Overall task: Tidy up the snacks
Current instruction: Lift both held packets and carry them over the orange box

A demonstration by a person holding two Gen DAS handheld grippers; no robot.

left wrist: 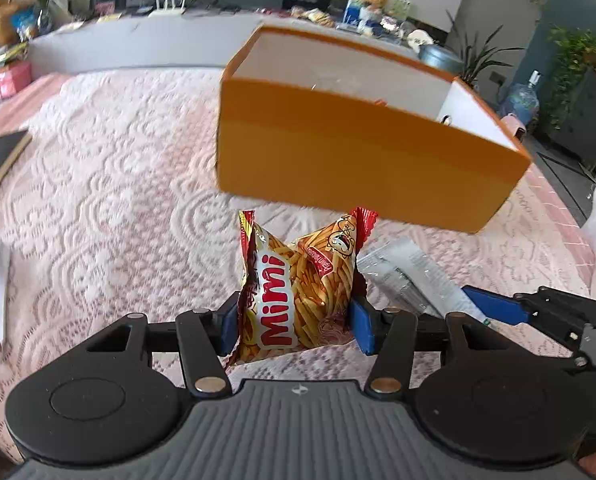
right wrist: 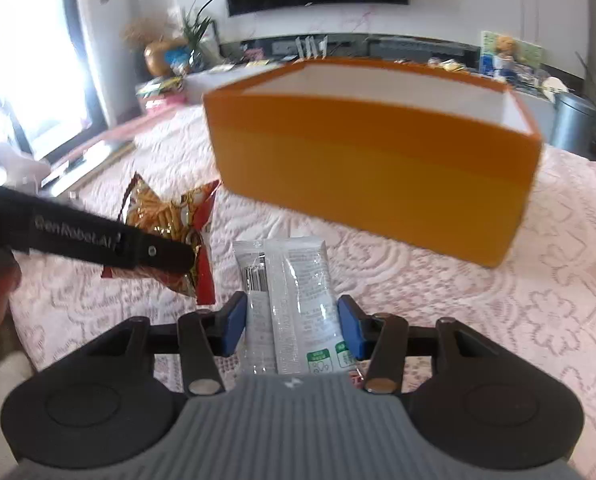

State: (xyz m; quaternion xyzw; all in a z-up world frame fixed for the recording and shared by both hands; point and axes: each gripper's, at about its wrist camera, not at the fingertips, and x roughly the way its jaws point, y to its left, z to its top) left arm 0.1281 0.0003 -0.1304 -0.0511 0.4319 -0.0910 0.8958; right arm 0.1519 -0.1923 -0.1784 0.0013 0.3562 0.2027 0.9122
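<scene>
Left gripper (left wrist: 294, 320) clamps a Mimi snack bag (left wrist: 298, 292) before an open orange box (left wrist: 362, 148) on a pink lace tablecloth (left wrist: 110, 200); a white packet (left wrist: 414, 280) lies alongside.

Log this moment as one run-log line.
left gripper: shut on Mimi snack bag | right gripper: shut on white snack packet | orange box: ahead, open-topped | surface: pink lace cloth
</scene>
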